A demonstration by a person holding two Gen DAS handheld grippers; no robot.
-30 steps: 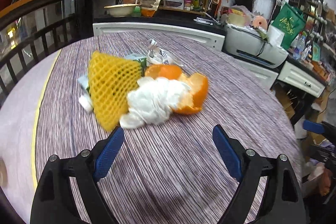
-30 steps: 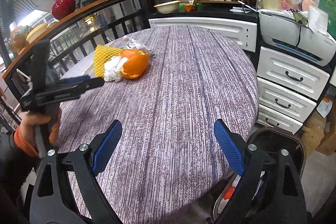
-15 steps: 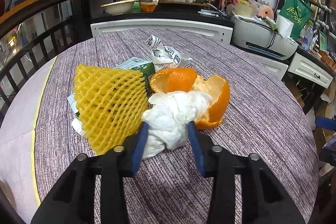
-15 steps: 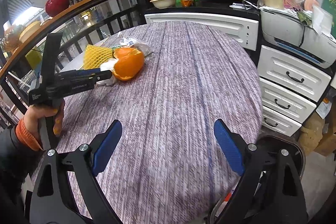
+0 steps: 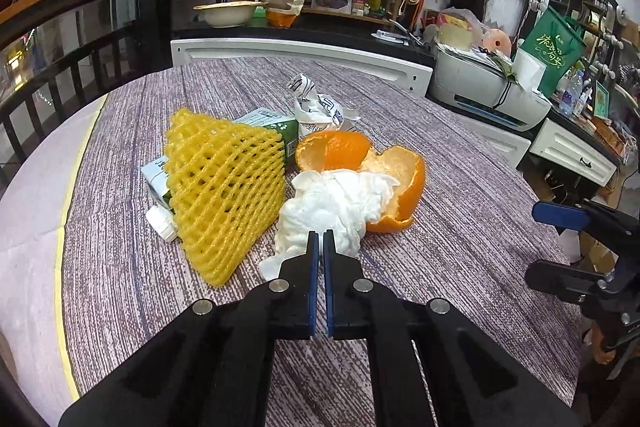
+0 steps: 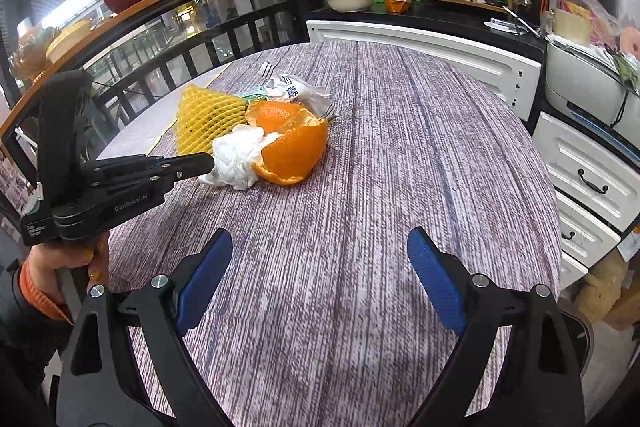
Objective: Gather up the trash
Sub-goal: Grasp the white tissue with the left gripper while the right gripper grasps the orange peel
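Note:
A pile of trash lies on the round table: a crumpled white tissue, orange peel, a yellow foam fruit net, a green and white carton and a crumpled printed wrapper. My left gripper is shut on the near edge of the tissue; it also shows in the right wrist view touching the tissue. My right gripper is open and empty over the table's near side, well apart from the peel.
A white cabinet and a drawer unit stand behind and right of the table. A printer sits on the drawers. A dark railing curves along the left. A dark bin rim shows at lower right.
My left gripper moved in to the tissue and closed from wide open to shut on its near edge. My right gripper moved slightly closer to the pile and stayed open.

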